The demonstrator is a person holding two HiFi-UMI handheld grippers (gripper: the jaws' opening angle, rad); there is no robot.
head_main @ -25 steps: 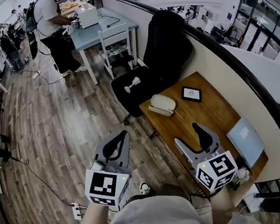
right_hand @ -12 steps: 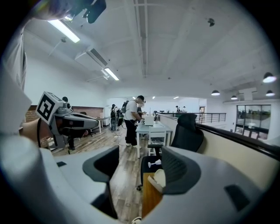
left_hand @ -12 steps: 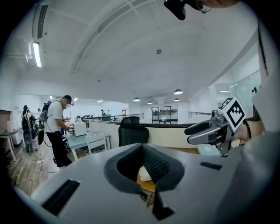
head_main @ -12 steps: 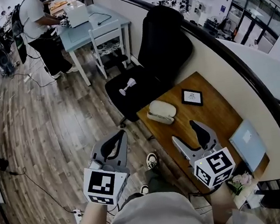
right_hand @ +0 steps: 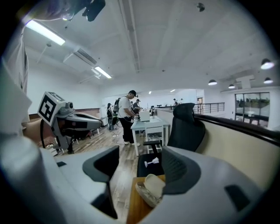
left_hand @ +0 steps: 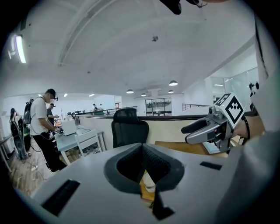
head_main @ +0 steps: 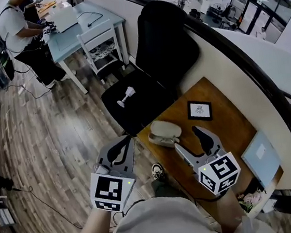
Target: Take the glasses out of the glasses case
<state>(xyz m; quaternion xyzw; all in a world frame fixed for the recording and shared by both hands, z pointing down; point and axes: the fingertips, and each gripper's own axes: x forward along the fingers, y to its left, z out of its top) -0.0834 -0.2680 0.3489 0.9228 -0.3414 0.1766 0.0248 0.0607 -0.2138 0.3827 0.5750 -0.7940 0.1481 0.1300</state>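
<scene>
- Brown wooden table (head_main: pixel 230 124) fills the lower right of the head view and stands against a low curved wall.
- On its near corner, a little below the middle of the frame, lies the glasses case (head_main: pixel 164 132), cream-coloured and rounded. It looks closed, and no glasses are visible.
- The right gripper (head_main: pixel 187 139) hangs over the table just to the lower right of the case. Its two fingers are spread wide and hold nothing.
- In the right gripper view, the case (right_hand: pixel 151 187) shows low between the parted pads of the right gripper (right_hand: pixel 141 164), ahead of them on the table corner and not touching them.
- The left gripper (head_main: pixel 125 142) is at the lower centre-left of the head view, over the wooden floor beside the table edge. Its fingers are pressed together at the tips, with nothing between them.
- The left gripper view shows the same: the dark pads meet at the tip of the left gripper (left_hand: pixel 142 146). A small piece of the case (left_hand: pixel 148 181) shows through the gap below that point.
- A small dark framed picture (head_main: pixel 199 110) lies farther in on the table, up and right of the case.
- A pale blue book (head_main: pixel 259 155) lies near the right edge of the table.
- A black office chair (head_main: pixel 155 60) stands above the case in the frame, with a small white object (head_main: pixel 126 95) on its seat.
- In the upper left, a person (head_main: pixel 15 29) stands at a light blue table (head_main: pixel 83 29), and a white chair (head_main: pixel 101 45) is next to it.
</scene>
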